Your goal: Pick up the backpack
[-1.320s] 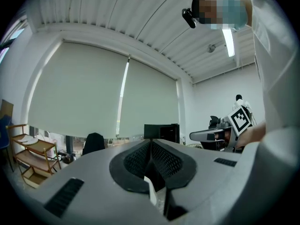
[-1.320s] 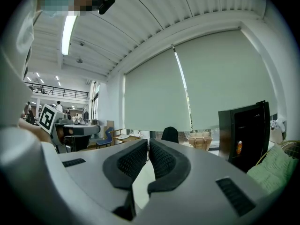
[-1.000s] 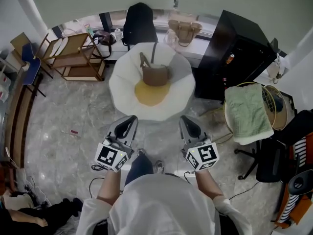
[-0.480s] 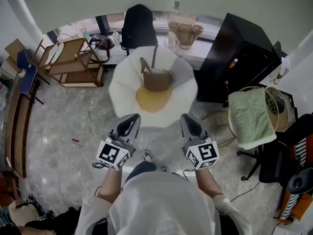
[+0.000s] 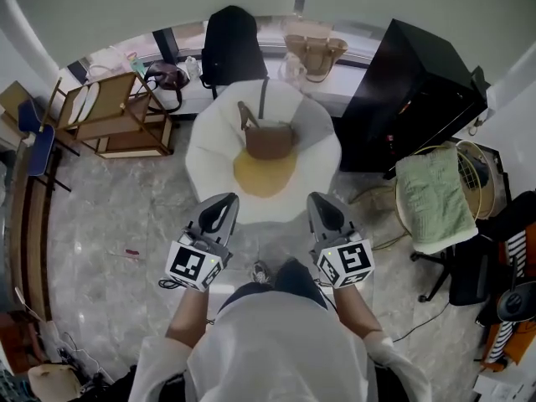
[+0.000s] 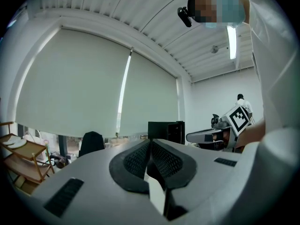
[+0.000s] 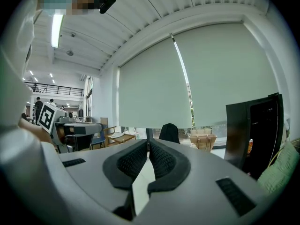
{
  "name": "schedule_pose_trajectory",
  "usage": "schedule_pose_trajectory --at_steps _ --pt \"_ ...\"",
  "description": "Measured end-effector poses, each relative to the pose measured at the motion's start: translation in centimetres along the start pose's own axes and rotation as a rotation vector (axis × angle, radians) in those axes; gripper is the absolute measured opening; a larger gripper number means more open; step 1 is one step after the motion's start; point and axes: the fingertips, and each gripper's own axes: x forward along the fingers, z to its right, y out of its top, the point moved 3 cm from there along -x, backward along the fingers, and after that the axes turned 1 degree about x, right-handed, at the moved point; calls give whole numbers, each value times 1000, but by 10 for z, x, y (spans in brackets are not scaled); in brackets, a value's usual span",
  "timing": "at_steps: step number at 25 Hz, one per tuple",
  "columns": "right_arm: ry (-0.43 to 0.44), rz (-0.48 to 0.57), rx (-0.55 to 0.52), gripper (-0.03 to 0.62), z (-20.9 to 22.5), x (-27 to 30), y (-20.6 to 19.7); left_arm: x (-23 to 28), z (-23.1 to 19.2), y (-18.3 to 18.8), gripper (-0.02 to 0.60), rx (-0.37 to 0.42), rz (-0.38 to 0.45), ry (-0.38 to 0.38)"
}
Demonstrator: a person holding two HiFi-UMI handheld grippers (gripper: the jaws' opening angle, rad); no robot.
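The black backpack [image 5: 230, 44] stands upright on the window ledge behind a white round chair, far ahead of both grippers. It shows small and dark in the left gripper view [image 6: 91, 143] and in the right gripper view [image 7: 169, 132]. My left gripper [image 5: 219, 210] and right gripper [image 5: 322, 208] are held side by side in front of the person, pointing level toward the chair. Both are shut with nothing between the pads, as their own views show [image 6: 150, 142] [image 7: 148, 143].
The white round chair [image 5: 209, 145] holds a brown handbag [image 5: 268, 138] and a yellow cushion. A tan tote [image 5: 314, 53] sits on the ledge right of the backpack. A black cabinet [image 5: 410, 90] stands at right, a wooden shelf cart [image 5: 117, 115] at left, a green towel [image 5: 435, 195] on a basket.
The person has stepped forward toward the white chair; the chair's front edge now lies just ahead of the gripper tips. Both grippers stay shut and side by side.
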Motion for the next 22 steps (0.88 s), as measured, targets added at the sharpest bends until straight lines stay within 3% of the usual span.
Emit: schedule_pose_trajectory --at_steps 11,22 --pt "18 -13 10 34 48 55 0 55 -34 -9 37 -13 -18 33" --pt "68 -26 -7 34 124 119 8 143 -62 -10 37 -19 -19 79"
